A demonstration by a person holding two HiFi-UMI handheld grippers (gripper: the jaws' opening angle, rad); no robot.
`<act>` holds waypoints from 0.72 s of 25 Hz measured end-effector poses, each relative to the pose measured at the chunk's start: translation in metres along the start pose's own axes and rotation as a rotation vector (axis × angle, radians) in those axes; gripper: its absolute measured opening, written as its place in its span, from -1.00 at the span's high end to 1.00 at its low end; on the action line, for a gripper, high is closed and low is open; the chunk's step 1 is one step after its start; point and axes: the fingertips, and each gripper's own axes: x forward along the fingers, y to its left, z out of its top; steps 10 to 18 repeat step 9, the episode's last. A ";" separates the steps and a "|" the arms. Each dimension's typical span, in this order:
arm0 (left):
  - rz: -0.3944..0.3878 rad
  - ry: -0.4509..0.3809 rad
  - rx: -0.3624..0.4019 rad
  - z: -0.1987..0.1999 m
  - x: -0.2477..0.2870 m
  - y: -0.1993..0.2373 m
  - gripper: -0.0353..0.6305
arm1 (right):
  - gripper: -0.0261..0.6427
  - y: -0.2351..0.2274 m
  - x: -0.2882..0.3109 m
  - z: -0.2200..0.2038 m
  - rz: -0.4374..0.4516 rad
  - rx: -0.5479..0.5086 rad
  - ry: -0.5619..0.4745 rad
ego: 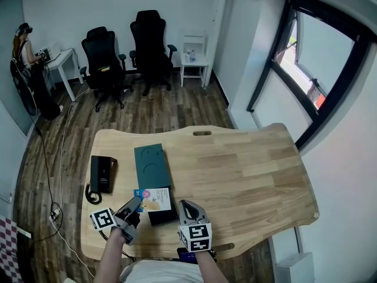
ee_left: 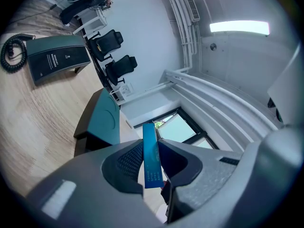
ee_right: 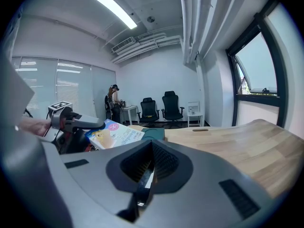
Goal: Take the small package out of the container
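The left gripper point(ego: 136, 203) has its fingers point(ee_left: 127, 161) pressed together on the blue edge of the small flat package point(ego: 154, 198), a thin pack with a white printed face and a cartoon figure on it. The gap between the fingers is only as wide as the pack is thick. The package is tilted and sits over the dark open container point(ego: 162, 216), a low rectangular box near the front edge of the light wooden table point(ego: 247, 170). In the right gripper view the package slants up from the left gripper's grip, but whether its lower edge touches the container cannot be told. The right gripper point(ego: 187, 206) hangs just to the right of the container, above the table's front edge. Its fingers point(ee_right: 160, 161) are drawn together with nothing between them. Just beyond the container, a dark teal rectangular lid point(ego: 151, 165) with a round embossed mark lies flat on the table. To the left of the lid is a black desk telephone point(ego: 101, 174) with a coiled cord. On the wooden floor past the table, two black office chairs point(ego: 103, 58) stand side by side, with a white chair point(ego: 194, 58) to their right. At the far left, a person point(ego: 25, 69) stands at a small white desk point(ego: 63, 61).
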 end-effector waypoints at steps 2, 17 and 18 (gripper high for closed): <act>-0.006 0.002 -0.007 -0.001 0.002 -0.001 0.61 | 0.91 0.000 0.000 0.000 -0.001 -0.002 0.001; -0.017 0.010 0.021 0.000 0.008 -0.003 0.61 | 0.91 -0.005 -0.002 0.000 -0.007 -0.009 -0.002; -0.017 0.010 0.021 0.000 0.008 -0.003 0.61 | 0.91 -0.005 -0.002 0.000 -0.007 -0.009 -0.002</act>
